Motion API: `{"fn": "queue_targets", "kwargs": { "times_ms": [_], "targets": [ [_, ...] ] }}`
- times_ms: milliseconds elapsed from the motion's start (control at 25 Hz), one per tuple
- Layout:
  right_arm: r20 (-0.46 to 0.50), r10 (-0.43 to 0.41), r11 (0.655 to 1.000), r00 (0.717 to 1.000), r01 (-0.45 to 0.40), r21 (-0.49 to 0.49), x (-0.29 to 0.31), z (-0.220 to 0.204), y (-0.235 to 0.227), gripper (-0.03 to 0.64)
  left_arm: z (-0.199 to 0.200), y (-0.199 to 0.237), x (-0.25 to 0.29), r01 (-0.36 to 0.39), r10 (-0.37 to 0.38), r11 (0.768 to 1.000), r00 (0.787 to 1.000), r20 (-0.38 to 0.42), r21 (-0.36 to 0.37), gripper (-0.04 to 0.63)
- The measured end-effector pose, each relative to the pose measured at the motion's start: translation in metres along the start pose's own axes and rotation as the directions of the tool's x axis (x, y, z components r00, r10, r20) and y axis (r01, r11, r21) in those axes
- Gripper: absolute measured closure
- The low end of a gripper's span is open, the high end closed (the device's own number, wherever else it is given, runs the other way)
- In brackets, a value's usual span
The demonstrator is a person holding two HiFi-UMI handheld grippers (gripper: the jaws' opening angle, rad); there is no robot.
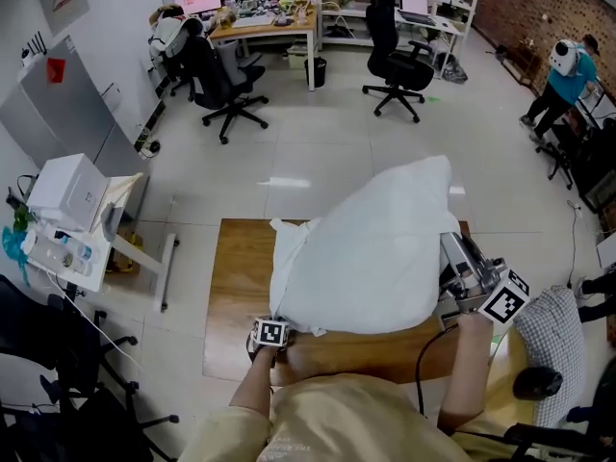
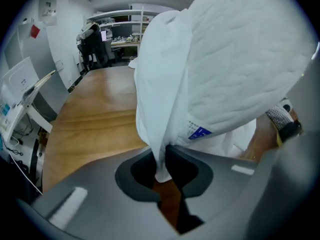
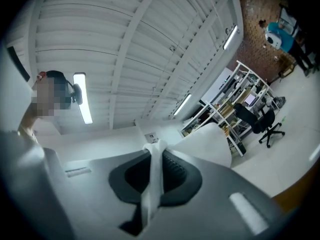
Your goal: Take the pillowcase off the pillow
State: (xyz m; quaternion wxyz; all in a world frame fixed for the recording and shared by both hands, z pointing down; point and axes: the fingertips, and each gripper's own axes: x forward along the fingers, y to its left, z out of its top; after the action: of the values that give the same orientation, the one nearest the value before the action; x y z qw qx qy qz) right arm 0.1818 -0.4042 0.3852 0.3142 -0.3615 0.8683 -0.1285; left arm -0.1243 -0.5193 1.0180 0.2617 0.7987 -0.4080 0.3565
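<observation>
Over the table (image 1: 231, 287), we are holding the pillow (image 1: 385, 243) raised, left gripper (image 2: 162, 166) clamped on a pillowcase (image 2: 155, 99) fold, right gripper (image 3: 152, 169) clamped on white cloth (image 3: 151, 156), the case seemingly partly peeled, the rest left to pull.

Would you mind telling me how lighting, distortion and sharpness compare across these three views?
Head view: even, sharp, though the wide lens bows the floor, which shows a pale glare patch. Left gripper view: dark rounded corners; the pillowcase is bright, the closest foreground soft. Right gripper view: ceiling lamp blown out, strong curving.
</observation>
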Motion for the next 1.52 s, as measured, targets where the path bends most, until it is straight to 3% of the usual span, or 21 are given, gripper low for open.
{"fn": "queue_targets", "kwargs": {
  "times_ms": [80, 160, 320, 360, 400, 480, 520, 600, 680, 760, 880, 1000, 1120, 1200, 1320, 1400, 1520],
  "targets": [
    [-0.017, 0.044, 0.998, 0.999, -0.045, -0.037, 0.011, -0.002, 0.011, 0.609, 0.004, -0.001, -0.005, 0.012, -0.012, 1.000, 1.000, -0.001, 0.012, 0.549],
    [-0.033, 0.028, 0.998, 0.999, -0.030, -0.057, 0.008, -0.007, 0.008, 0.609, 0.011, -0.006, -0.020, 0.038, -0.038, 0.999, 0.999, 0.024, 0.002, 0.529],
    [-0.044, 0.024, 0.997, 0.999, -0.027, -0.072, 0.004, -0.007, 0.003, 0.609, 0.038, -0.015, -0.080, 0.117, -0.112, 0.993, 0.980, 0.166, -0.019, 0.404],
    [-0.051, 0.026, 0.997, 0.998, -0.030, -0.076, 0.004, -0.008, 0.003, 0.609, 0.050, -0.016, -0.102, 0.160, -0.150, 0.987, 0.960, 0.234, -0.023, 0.356],
    [-0.062, 0.027, 0.996, 0.998, -0.032, -0.086, 0.004, -0.009, 0.003, 0.609, 0.069, -0.019, -0.128, 0.217, -0.201, 0.976, 0.925, 0.321, -0.012, 0.305],
    [-0.087, 0.023, 0.993, 0.996, -0.033, -0.116, 0.004, -0.009, 0.003, 0.609, 0.119, -0.028, -0.184, 0.292, -0.288, 0.954, 0.829, 0.479, 0.067, 0.290],
    [-0.097, 0.024, 0.991, 0.995, -0.036, -0.129, 0.004, -0.008, 0.004, 0.609, 0.146, -0.030, -0.206, 0.292, -0.303, 0.951, 0.796, 0.524, 0.106, 0.288],
    [-0.101, 0.032, 0.988, 0.994, -0.046, -0.144, 0.005, -0.006, 0.004, 0.609, 0.198, -0.033, -0.226, 0.282, -0.316, 0.948, 0.765, 0.562, 0.149, 0.288],
    [-0.100, 0.044, 0.987, 0.994, -0.058, -0.148, 0.008, -0.007, 0.002, 0.609, 0.245, -0.036, -0.220, 0.281, -0.331, 0.943, 0.756, 0.565, 0.176, 0.301],
    [-0.111, 0.056, 0.986, 0.992, -0.072, -0.152, 0.013, -0.010, -0.001, 0.609, 0.284, -0.041, -0.200, 0.264, -0.347, 0.937, 0.774, 0.529, 0.227, 0.315],
    [-0.143, 0.056, 0.981, 0.988, -0.081, -0.176, 0.023, -0.014, 0.003, 0.609, 0.327, -0.048, -0.163, 0.278, -0.383, 0.916, 0.821, 0.424, 0.290, 0.330],
    [-0.157, 0.052, 0.978, 0.986, -0.082, -0.191, 0.027, -0.016, 0.001, 0.609, 0.344, -0.054, -0.113, 0.327, -0.415, 0.893, 0.865, 0.282, 0.310, 0.350],
    [-0.162, 0.048, 0.981, 0.986, -0.077, -0.181, 0.046, -0.016, -0.006, 0.609, 0.356, -0.048, -0.075, 0.350, -0.427, 0.871, 0.886, 0.178, 0.346, 0.369],
    [-0.163, 0.040, 0.983, 0.986, -0.068, -0.173, 0.062, -0.008, -0.015, 0.609, 0.365, -0.038, -0.052, 0.329, -0.403, 0.869, 0.904, 0.143, 0.369, 0.441],
    [-0.159, 0.019, 0.985, 0.987, -0.046, -0.167, 0.077, -0.003, -0.036, 0.609, 0.364, -0.017, -0.001, 0.255, -0.321, 0.891, 0.939, 0.123, 0.374, 0.557],
    [-0.154, 0.005, 0.988, 0.988, -0.029, -0.153, 0.092, 0.000, -0.052, 0.609, 0.366, 0.003, 0.032, 0.180, -0.249, 0.902, 0.960, 0.130, 0.393, 0.581],
    [-0.140, -0.037, 0.993, 0.989, 0.021, -0.112, 0.120, 0.006, -0.075, 0.609, 0.381, 0.042, 0.065, 0.082, -0.167, 0.901, 0.972, 0.166, 0.426, 0.583]
  ]
}}
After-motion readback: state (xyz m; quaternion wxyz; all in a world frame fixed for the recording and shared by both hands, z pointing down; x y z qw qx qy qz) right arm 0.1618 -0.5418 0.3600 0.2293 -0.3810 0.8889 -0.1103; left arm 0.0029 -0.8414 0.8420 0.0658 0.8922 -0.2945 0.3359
